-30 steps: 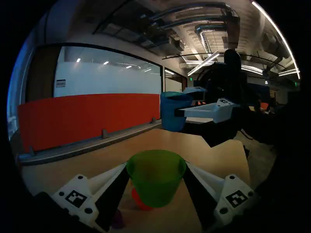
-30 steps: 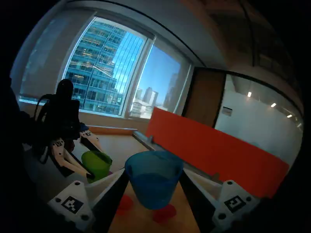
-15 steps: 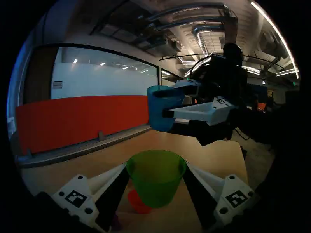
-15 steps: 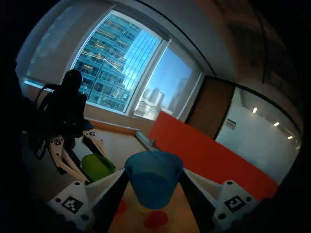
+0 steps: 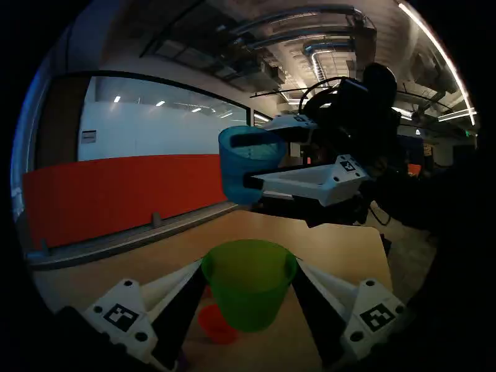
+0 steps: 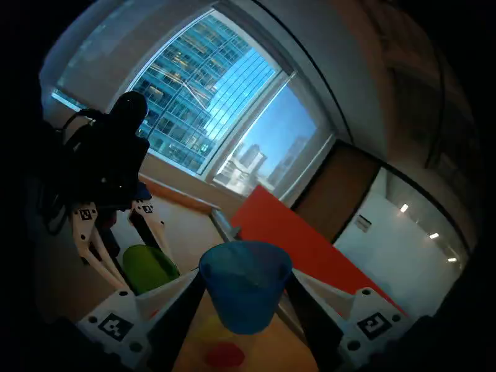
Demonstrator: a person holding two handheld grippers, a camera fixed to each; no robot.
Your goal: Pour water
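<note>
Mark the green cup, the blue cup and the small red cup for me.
green cup (image 5: 249, 294), left gripper view, middle of its front wall.
blue cup (image 6: 245, 304), right gripper view, middle of its front wall.
small red cup (image 5: 212, 325), left gripper view, its side wall.

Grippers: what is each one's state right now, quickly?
Left gripper: closed, holding the green cup.
Right gripper: closed, holding the blue cup.
</note>
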